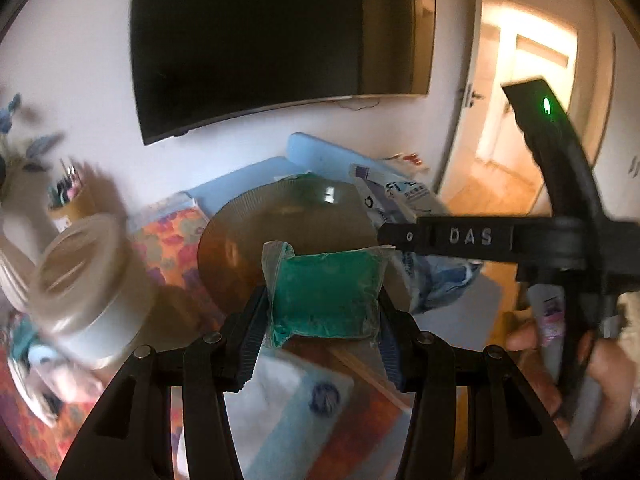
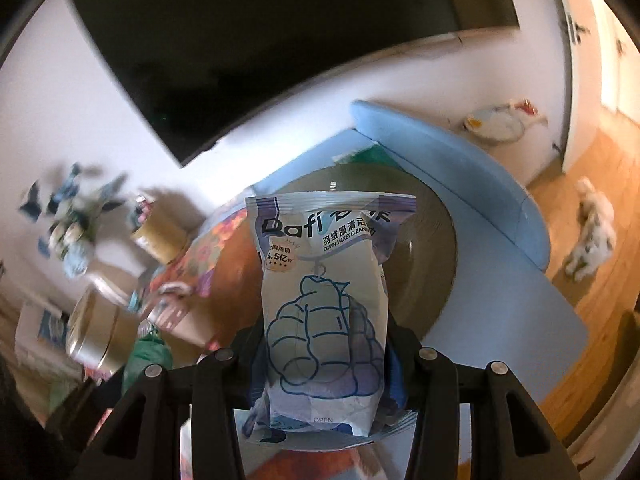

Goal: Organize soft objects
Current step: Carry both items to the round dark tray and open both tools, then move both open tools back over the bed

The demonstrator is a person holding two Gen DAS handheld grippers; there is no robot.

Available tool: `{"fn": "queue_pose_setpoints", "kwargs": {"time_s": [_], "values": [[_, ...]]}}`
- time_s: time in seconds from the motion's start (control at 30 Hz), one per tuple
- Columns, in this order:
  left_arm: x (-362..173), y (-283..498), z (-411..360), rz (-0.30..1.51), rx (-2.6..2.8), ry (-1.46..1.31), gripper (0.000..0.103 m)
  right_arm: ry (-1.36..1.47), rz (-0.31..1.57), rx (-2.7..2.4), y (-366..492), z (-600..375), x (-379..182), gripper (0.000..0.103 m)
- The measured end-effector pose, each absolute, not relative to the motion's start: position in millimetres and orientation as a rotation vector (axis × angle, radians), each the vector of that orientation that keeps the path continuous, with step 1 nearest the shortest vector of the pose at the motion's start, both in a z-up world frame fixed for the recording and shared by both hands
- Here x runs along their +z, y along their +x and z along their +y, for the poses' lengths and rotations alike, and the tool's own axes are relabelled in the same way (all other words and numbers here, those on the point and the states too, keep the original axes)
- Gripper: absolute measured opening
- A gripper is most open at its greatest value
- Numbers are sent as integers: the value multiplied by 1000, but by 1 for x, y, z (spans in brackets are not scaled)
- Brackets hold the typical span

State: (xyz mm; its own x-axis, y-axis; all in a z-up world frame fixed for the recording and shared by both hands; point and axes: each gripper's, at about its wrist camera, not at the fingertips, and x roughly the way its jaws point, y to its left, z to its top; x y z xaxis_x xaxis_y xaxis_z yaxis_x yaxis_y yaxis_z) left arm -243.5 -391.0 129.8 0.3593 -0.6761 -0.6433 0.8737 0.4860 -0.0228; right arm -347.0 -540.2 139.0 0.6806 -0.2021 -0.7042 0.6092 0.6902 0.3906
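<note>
In the left wrist view my left gripper (image 1: 325,320) is shut on a clear bag of green material (image 1: 326,294), held up over a round brownish bowl (image 1: 256,240). To its right the other gripper's black body (image 1: 560,236) carries a blue-and-white wipes pack (image 1: 432,280), with a hand (image 1: 576,364) on its handle. In the right wrist view my right gripper (image 2: 326,356) is shut on that wipes pack (image 2: 320,300), which stands upright between the jaws above the same bowl (image 2: 424,248). A second green bag (image 2: 146,354) lies low at the left.
A dark TV (image 1: 280,40) hangs on the white wall. A light blue mat (image 2: 480,208) lies under the bowl. White tubs (image 1: 80,280), a pen cup (image 1: 68,200) and a floral cloth (image 1: 172,240) crowd the left. A doorway (image 1: 520,112) and wooden floor (image 2: 600,280) lie right.
</note>
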Motion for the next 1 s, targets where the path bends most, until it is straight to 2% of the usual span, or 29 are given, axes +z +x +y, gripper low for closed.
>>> {"fn": "queue_pose_setpoints", "kwargs": {"time_s": [0.03, 0.07, 0.1, 0.13, 0.17, 0.33, 0.5, 0.77, 1.0], "values": [[126, -243, -398, 642, -1014, 363, 50, 679, 685, -503, -341, -549, 136, 46], [121, -241, -407, 644, -1000, 378, 54, 684, 689, -509, -339, -555, 134, 50], [118, -238, -413, 639, -1002, 379, 66, 693, 692, -511, -336, -561, 133, 63], [116, -238, -416, 635, -1009, 372, 76, 716, 694, -501, -334, -568, 130, 71], [113, -238, -420, 626, -1020, 370, 88, 734, 699, -480, -331, -574, 128, 85], [111, -252, -423, 600, -1038, 388, 90, 744, 639, -453, -350, -585, 131, 85], [128, -270, -393, 553, -1131, 344, 90, 765, 585, -441, -376, -580, 137, 86], [169, -263, -277, 546, -1152, 176, 90, 650, 609, -381, -404, -520, 147, 86], [201, -215, -151, 492, -867, 108, 90, 469, 690, -235, -395, -441, 143, 86]]}}
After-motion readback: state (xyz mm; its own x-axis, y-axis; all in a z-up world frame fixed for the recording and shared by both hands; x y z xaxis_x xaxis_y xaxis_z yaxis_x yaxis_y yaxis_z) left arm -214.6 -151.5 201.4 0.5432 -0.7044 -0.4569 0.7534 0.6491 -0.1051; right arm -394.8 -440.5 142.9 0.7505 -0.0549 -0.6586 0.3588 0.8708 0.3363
